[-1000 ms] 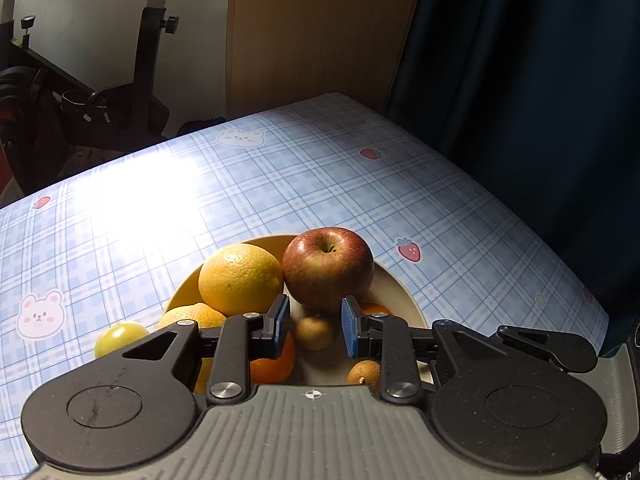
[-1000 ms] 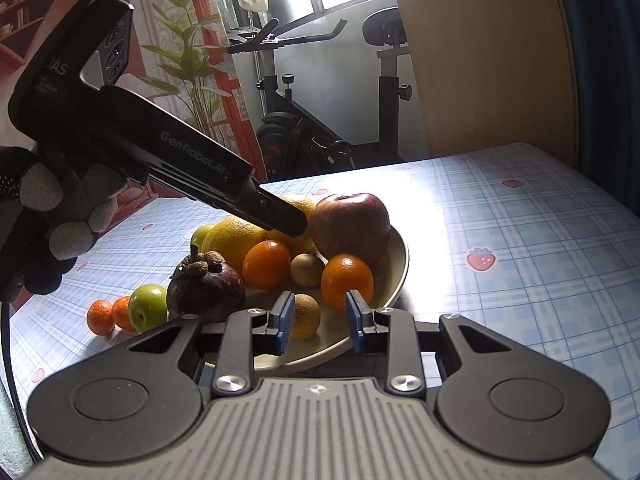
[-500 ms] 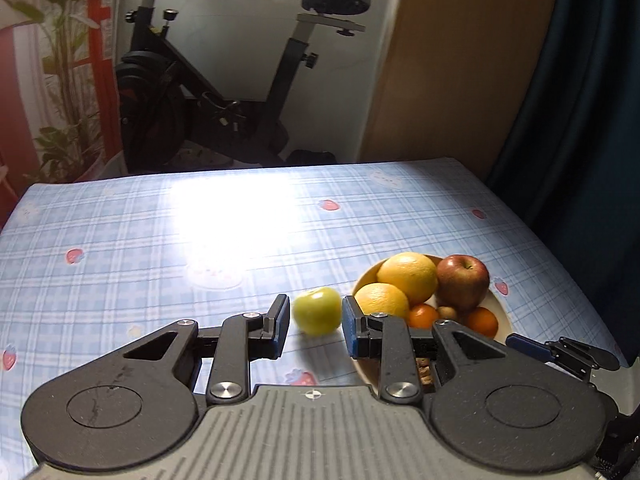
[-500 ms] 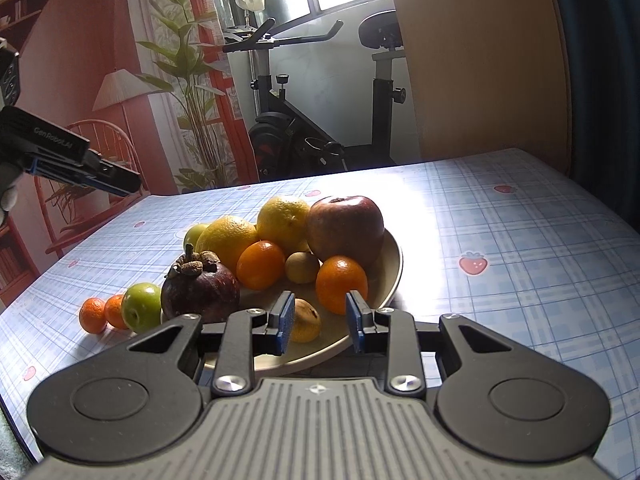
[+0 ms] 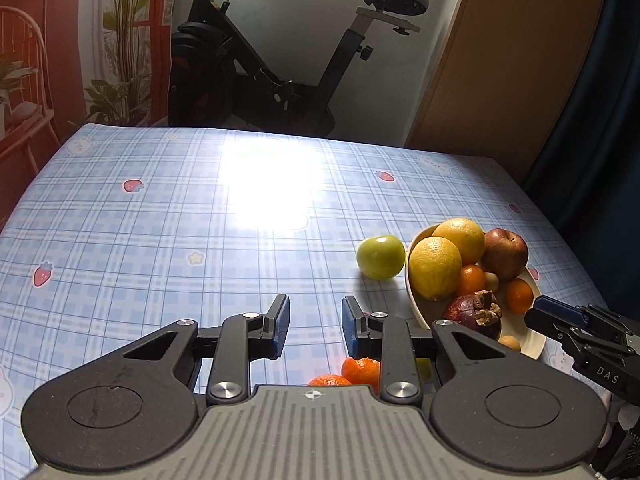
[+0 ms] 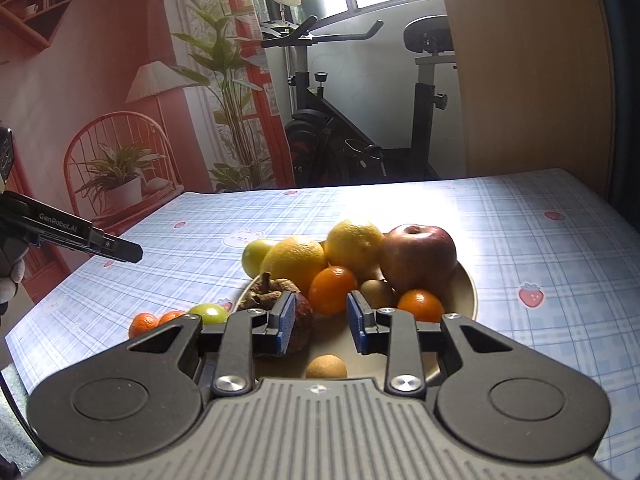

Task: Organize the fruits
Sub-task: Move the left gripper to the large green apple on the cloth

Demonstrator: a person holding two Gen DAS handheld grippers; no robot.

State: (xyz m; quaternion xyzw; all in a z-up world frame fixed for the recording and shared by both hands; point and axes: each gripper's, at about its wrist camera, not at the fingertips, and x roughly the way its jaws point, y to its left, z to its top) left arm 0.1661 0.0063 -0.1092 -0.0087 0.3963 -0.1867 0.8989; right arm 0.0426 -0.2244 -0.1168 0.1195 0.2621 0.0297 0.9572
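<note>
A beige bowl (image 5: pixel 416 300) holds two yellow citrus fruits (image 5: pixel 434 268), a red apple (image 5: pixel 505 254), small oranges, a dark mangosteen (image 5: pixel 472 316) and little brown fruits. A green apple (image 5: pixel 380 257) lies on the cloth just left of the bowl. My left gripper (image 5: pixel 315 326) hovers over the tablecloth left of the bowl, jaws narrow and empty, with two mandarins (image 5: pixel 360 370) below it. My right gripper (image 6: pixel 320 322) hangs over the bowl's near rim (image 6: pixel 468 292), jaws narrow and empty, beside the mangosteen (image 6: pixel 276 288) and above a brown longan (image 6: pixel 326 367).
A small green fruit (image 6: pixel 210 313) and the mandarins (image 6: pixel 144 323) lie on the blue checked tablecloth (image 5: pixel 160 240) left of the bowl. An exercise bike (image 5: pixel 280 60), a wooden panel and a dark curtain stand beyond the table's far edge.
My left gripper has swung from above the bowl to the left, so the bowl now sits at its right. The right gripper has risen a little over the bowl's near rim.
</note>
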